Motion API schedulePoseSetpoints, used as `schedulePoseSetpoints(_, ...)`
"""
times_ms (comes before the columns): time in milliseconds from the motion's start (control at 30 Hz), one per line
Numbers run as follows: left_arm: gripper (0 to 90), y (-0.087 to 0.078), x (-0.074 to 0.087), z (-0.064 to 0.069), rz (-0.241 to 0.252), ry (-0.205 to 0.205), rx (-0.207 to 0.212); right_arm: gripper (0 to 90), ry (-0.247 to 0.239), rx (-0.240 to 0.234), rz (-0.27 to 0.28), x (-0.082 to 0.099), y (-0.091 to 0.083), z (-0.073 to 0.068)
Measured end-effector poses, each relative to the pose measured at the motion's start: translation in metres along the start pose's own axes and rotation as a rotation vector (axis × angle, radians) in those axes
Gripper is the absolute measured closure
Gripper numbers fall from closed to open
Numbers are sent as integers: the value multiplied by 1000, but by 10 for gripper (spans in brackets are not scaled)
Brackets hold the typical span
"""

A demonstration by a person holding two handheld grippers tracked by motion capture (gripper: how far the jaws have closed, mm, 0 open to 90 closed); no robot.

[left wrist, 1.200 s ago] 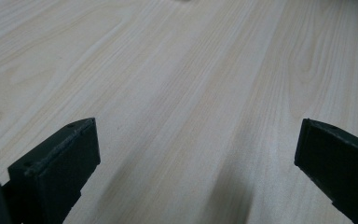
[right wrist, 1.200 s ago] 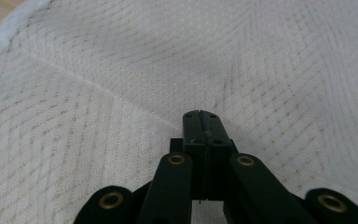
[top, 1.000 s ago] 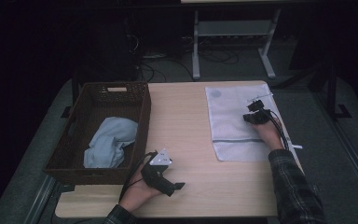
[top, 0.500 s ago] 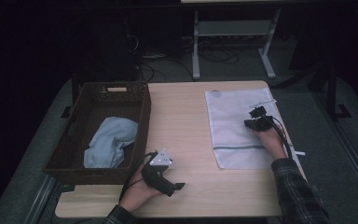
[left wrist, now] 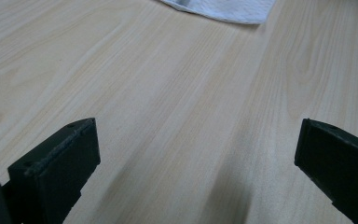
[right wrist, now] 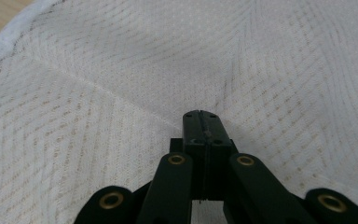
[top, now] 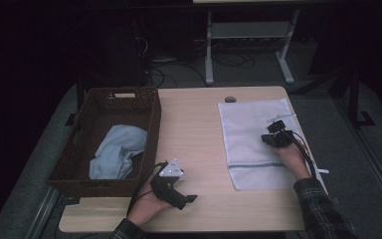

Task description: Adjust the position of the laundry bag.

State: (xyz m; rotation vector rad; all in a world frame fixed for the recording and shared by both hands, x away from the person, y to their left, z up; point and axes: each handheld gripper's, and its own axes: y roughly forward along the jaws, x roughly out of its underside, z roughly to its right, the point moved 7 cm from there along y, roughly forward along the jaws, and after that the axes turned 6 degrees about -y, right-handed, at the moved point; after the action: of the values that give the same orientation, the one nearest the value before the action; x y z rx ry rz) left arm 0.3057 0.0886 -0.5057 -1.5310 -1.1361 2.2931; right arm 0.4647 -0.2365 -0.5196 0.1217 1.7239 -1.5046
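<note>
Right gripper [top: 274, 133] is lying over the white mesh bag [top: 251, 134], its jaws pressed tightly together; in the right gripper view the mesh [right wrist: 121, 93] is creasing in ridges that run toward the closed tips [right wrist: 200, 122], so the jaws appear to be pinching a bit of the fabric, though the fabric between them cannot be made out. This bag is lying flat on the right half of the wooden table [top: 194, 129], with a grey stripe running across it near its close end. Left gripper [top: 179, 191] is resting low near the front edge of the table, its jaws standing wide apart and holding nothing, with bare wood [left wrist: 168, 102] showing between them and a corner of the white bag [left wrist: 223, 9] lying farther off. At the table's left a dark wicker basket [top: 149, 99] is sitting with a crumpled light blue cloth [top: 117, 154] inside.
</note>
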Motion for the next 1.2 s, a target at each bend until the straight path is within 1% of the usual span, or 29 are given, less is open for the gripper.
schedulePoseSetpoints(100, 0, 0, 0, 0, 0, 1, 0, 898, -17, 2, -4, 4, -3, -4)
schedulePoseSetpoints(267, 0, -1, -1, 1, 2, 2, -1, 899, -22, -10, -13, 9, -9, -11)
schedulePoseSetpoints(333, 0, -1, -1, 1, 3, 3, -2, 898, -36, -11, -22, 12, -12, -14)
schedulePoseSetpoints(433, 0, -2, -1, 1, 4, 3, -3, 898, -37, -30, -17, 15, -15, -19)
schedulePoseSetpoints(533, 0, -2, -1, 1, 4, 4, -4, 898, -37, -41, -16, 19, -18, -23)
schedulePoseSetpoints(700, 0, -2, -1, 1, 5, 7, -5, 898, -52, -53, -18, 22, -22, -31)
schedulePoseSetpoints(967, 0, -3, -1, 1, 7, 8, -9, 898, -89, -90, -16, 18, -20, -49)
schedulePoseSetpoints(1200, 0, -3, -1, 0, 5, 8, -12, 898, -103, -113, -13, 12, -17, -61)
